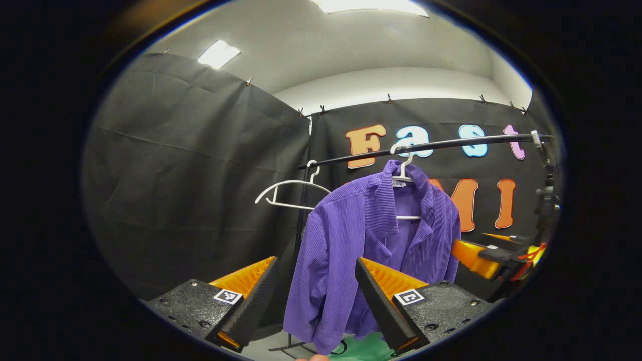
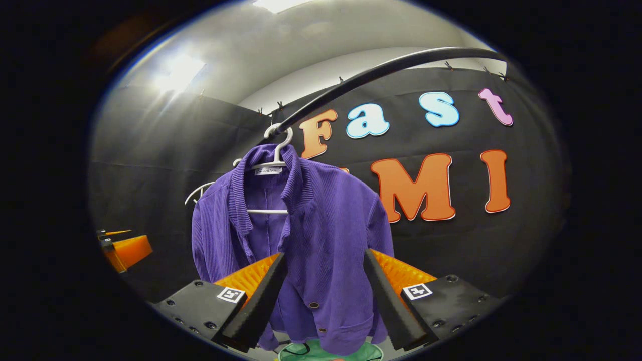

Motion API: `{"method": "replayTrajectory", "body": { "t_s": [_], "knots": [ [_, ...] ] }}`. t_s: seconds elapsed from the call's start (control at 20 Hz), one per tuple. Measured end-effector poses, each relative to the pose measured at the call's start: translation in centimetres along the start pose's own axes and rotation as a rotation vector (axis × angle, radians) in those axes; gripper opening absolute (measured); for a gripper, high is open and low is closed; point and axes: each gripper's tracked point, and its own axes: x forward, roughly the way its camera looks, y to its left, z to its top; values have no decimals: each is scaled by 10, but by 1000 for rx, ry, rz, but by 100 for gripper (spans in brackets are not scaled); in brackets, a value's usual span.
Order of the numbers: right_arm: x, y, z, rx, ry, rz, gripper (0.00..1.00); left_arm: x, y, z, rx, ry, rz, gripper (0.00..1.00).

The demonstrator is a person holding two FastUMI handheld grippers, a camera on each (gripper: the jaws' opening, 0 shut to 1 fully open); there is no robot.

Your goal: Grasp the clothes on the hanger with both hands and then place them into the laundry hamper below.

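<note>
Status: approach phase, nothing grasped yet. Left hand-held gripper (image 1: 316,296): fingers spread apart, empty; garment's lower left side shows through the gap, but contact can't be judged from this view, prob. none. Right hand-held gripper (image 2: 326,296): fingers likewise apart, empty, framing the garment's front hem w/ its buttons; cloth appears farther off than the fingertips, not pinched. In the left gripper view the right unit shows at far right, beside the garment's right sleeve edge. Task item: purple shirt (image 2: 301,225), ribbed/corduroy-type fabric, collared, front open at top, on a white hanger (image 2: 273,155) hooked over the black rail (image 1: 426,145), near the rail's left end as seen in the right gripper view. Shirt hangs straight, shoulders seated on hanger, sleeves down. A second hanger (image 1: 291,193), bare, sits on the rail further toward that end. Laundry hamper (image 2: 331,351): green rim/liner directly below the shirt's hem, partly hidden. Remaining: close both grippers on the shirt, lift/pull it off the hanger, lower it into the hamper, release. Judgement: task barely begun, all steps outstanding.
</note>
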Motion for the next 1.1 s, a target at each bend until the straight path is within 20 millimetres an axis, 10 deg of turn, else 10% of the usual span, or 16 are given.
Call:
{"method": "replayTrajectory", "body": {
  "t_s": [0.35,0.75,1.05,1.1],
  "knots": [
    [75,41,-29,-48,3,-108,96,-9,23,-15,-36,41,-89,95],
    [122,-23,-39,-70,-12,-187,100,-23,41,-15,-9,11,36,91],
    [106,-60,-19,-36,-29,-85,8,-2,-14,-27,-48,11,11,92],
    [99,-65,-10,-45,-51,-76,8,7,-27,-28,-50,11,-4,92]
  ]
}}
